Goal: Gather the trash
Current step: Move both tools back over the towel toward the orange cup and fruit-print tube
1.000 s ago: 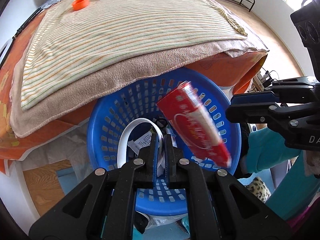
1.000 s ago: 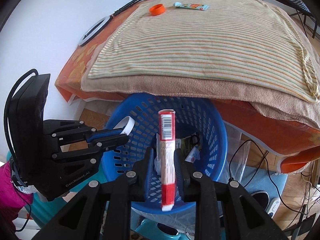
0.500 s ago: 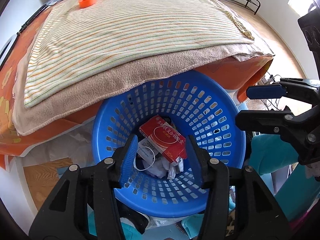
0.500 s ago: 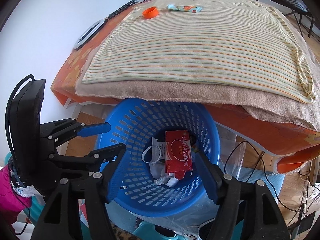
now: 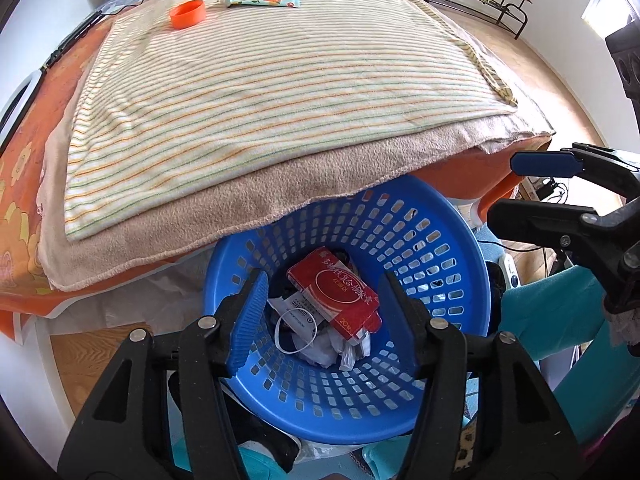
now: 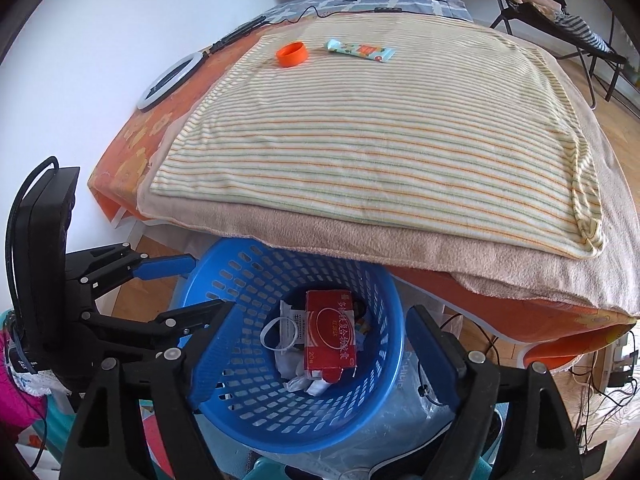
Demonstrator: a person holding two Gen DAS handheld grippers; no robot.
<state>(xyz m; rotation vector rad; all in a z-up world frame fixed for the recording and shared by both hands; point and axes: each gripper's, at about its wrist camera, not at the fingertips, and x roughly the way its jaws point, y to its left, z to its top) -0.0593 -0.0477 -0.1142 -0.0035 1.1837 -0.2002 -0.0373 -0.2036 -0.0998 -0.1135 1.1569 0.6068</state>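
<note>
Both grippers open, nothing gripped.
Left gripper point(image 5: 322, 304) and right gripper point(image 6: 320, 344) just opened, angled steeply down above blue basket point(image 6: 224, 392); red box point(image 6: 330, 330) seen inside.

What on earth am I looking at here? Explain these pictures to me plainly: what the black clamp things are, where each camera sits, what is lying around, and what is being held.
There is no robot. A person holds a hand-held two-finger gripper in each hand, and each carries a fisheye camera looking along its fingers.

The left wrist view shows the left gripper at the bottom, with the right gripper entering from the right. The right wrist view shows the right gripper from its own camera.

Both hang over a blue basket beside a bed. Inside lie a red carton, a white ring and crumpled paper.

On the bed's striped blanket lie an orange cap and a snack bar wrapper.

Nothing is held: both grippers' jaws have just been opening and stand empty.
</note>
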